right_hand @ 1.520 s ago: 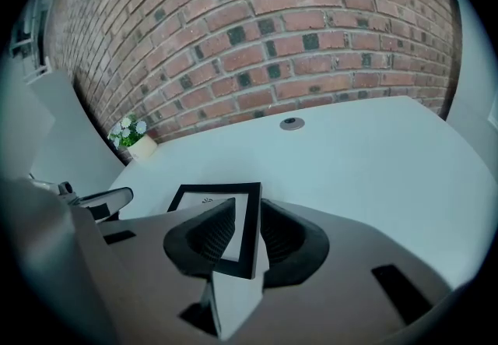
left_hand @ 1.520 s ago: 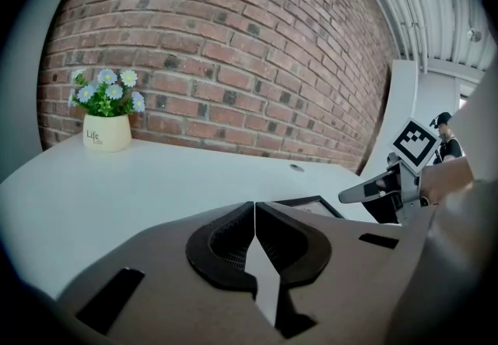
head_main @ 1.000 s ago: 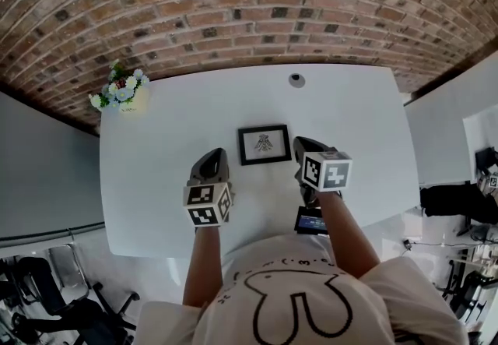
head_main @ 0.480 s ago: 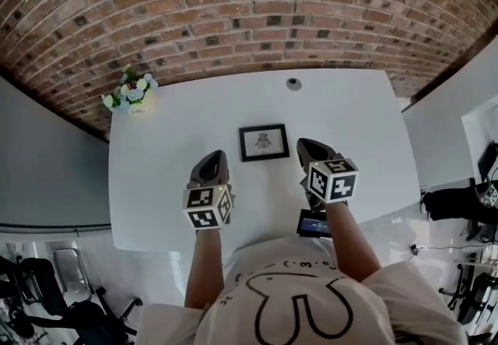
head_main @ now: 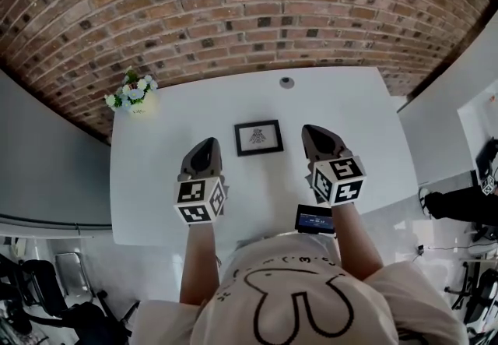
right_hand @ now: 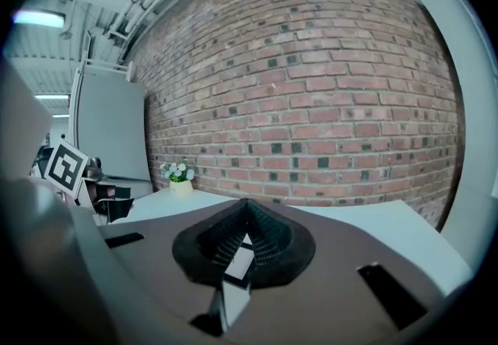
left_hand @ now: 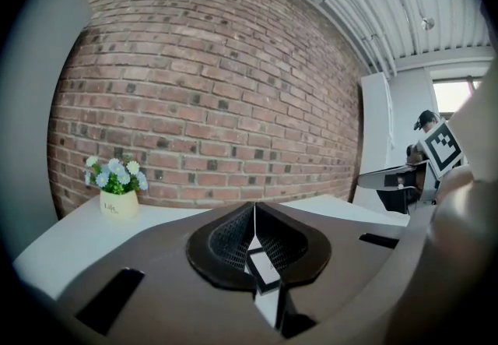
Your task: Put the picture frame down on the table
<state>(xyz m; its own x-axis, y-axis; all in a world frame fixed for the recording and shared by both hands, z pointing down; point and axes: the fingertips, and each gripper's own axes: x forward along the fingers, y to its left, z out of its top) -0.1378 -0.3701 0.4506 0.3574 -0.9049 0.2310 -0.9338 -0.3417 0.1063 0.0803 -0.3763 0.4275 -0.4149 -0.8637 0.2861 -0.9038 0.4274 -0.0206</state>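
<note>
On the white table (head_main: pixel 156 156), between my two grippers:

- Frame (head_main: pixel 258 137): lies flat, a black rectangular border round a pale print. Neither gripper touches it.
- Left gripper (head_main: pixel 204 149): the ribbed dark pads (left_hand: pixel 233 238) are pressed together with nothing between them. It sits just left of the frame.
- Right gripper (head_main: pixel 314 135): clenched the same way and empty, just right of the frame.
- Pot (head_main: pixel 134 107): small and pale, holding white and blue flowers. It stands at the far left corner by the brick wall (head_main: pixel 249 8).
- Small round grey disc (head_main: pixel 287 82): near the far edge.
</note>
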